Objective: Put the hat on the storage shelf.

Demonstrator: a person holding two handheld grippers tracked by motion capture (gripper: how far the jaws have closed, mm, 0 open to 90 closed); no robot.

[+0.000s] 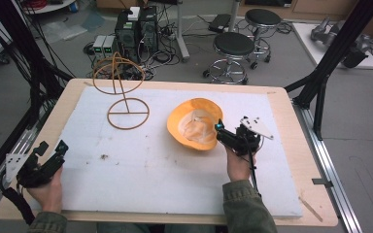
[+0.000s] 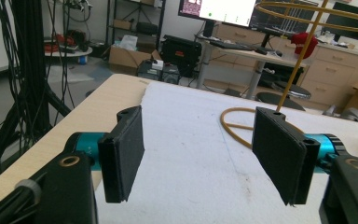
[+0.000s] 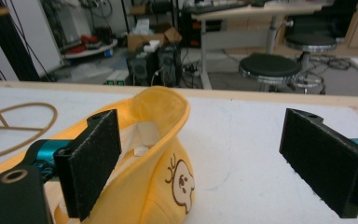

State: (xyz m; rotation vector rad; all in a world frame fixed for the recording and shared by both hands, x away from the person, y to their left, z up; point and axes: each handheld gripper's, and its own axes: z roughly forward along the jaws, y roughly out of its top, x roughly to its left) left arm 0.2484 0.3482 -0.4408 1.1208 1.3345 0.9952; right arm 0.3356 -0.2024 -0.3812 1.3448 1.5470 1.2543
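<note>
- Right gripper (image 1: 219, 132), in the person's right hand (image 1: 238, 162), sits at the near right rim of the yellow hat (image 1: 194, 124) with its jaws spread wide; in the right gripper view (image 3: 196, 168) one pad stands over the hat's hollow and the other well off to the side over bare cover, so nothing is grasped.
- Left gripper (image 1: 53, 150) rests at the near left corner of the table (image 1: 291, 126), jaws parted and holding nothing; its pads (image 2: 121, 158) frame bare white foam sheet (image 2: 191, 154).
- Yellow hat lies upside down right of the sheet's middle, its opening upward, with pale lining and a small white tag (image 3: 144, 135) inside; a cartoon face (image 3: 182, 183) marks its outer side.
- Wire hat stand (image 1: 121, 90) rises farther back on the left, well apart from the hat.
</note>
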